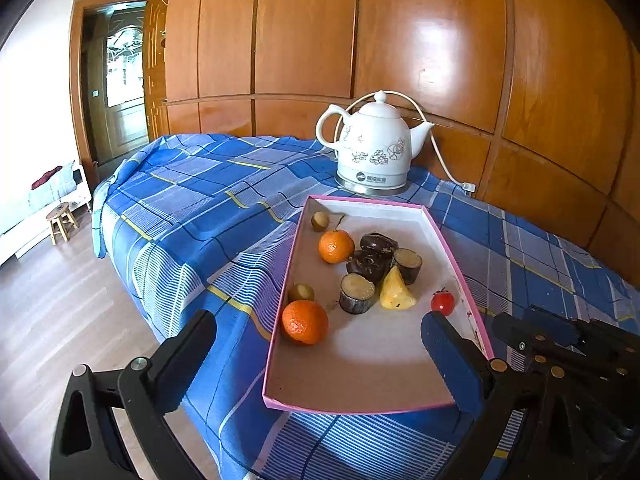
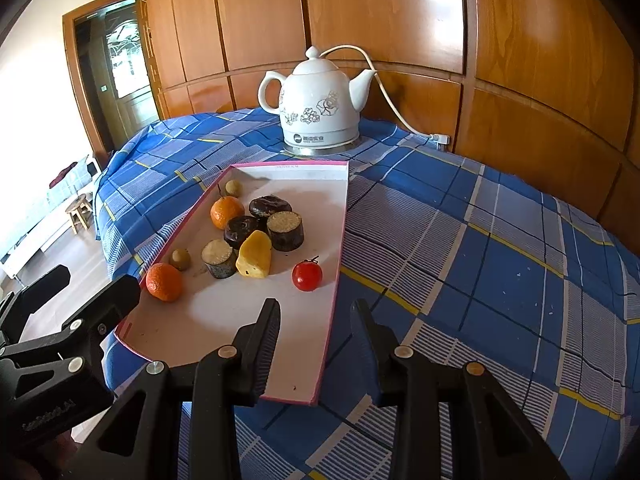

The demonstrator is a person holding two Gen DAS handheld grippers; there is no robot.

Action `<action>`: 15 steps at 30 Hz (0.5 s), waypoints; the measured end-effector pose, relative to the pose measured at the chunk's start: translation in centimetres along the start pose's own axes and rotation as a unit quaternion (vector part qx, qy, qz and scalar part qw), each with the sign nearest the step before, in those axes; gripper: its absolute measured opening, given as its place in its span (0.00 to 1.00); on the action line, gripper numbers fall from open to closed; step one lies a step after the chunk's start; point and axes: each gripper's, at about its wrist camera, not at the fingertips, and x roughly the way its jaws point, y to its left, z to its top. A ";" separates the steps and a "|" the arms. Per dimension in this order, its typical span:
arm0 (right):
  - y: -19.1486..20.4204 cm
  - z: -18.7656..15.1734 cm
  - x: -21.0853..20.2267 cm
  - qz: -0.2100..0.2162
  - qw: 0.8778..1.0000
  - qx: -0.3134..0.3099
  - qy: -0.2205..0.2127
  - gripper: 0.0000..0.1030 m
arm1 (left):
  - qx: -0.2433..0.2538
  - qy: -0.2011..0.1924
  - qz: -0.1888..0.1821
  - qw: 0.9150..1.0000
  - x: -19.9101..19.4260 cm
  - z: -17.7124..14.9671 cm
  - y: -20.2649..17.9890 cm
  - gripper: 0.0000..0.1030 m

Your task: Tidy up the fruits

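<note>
On blue checked cloth point(image 2: 480, 280) a pink-rimmed tray point(image 2: 342, 216) is laid, its near corner just between the right gripper point(image 2: 316, 344) fingers, which are set narrow w/ nothing pinched. Wide free cloth is seen to the right. Left gripper point(image 1: 320, 344) is spread fully, empty, at the tray's near edge. Counted in tray: 2 oranges point(image 1: 305, 322), 2 small brown fruits point(image 1: 301, 292), 1 tomato point(image 2: 307, 275), 1 yellow piece point(image 2: 254, 261), 4 dark pieces point(image 1: 357, 293). Behind, 1 white kettle point(image 2: 320, 112) is placed.
</note>
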 end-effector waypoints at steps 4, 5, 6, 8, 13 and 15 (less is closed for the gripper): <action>0.1 0.1 -0.1 0.001 1.000 -0.002 -0.002 0.36 | 0.001 -0.008 0.006 1.000 -0.3 0.0 0.0 1.00; 0.1 0.0 -0.2 0.001 1.000 -0.002 -0.002 0.36 | 0.000 -0.007 0.006 1.000 -0.3 0.0 0.0 1.00; 0.1 0.1 -0.2 0.001 1.000 -0.003 -0.003 0.36 | -0.001 -0.005 0.005 1.000 -0.3 0.0 0.0 1.00; 0.2 0.1 -0.2 0.001 1.000 -0.004 -0.003 0.36 | -0.001 -0.004 0.007 1.000 -0.3 0.0 0.0 1.00; 0.3 0.2 -0.3 0.001 1.000 -0.008 -0.006 0.36 | -0.004 -0.005 0.006 1.000 -0.5 0.0 0.0 1.00; 0.4 0.2 -0.4 0.000 1.000 -0.009 -0.007 0.36 | -0.006 -0.006 0.007 1.000 -0.5 0.1 0.1 1.00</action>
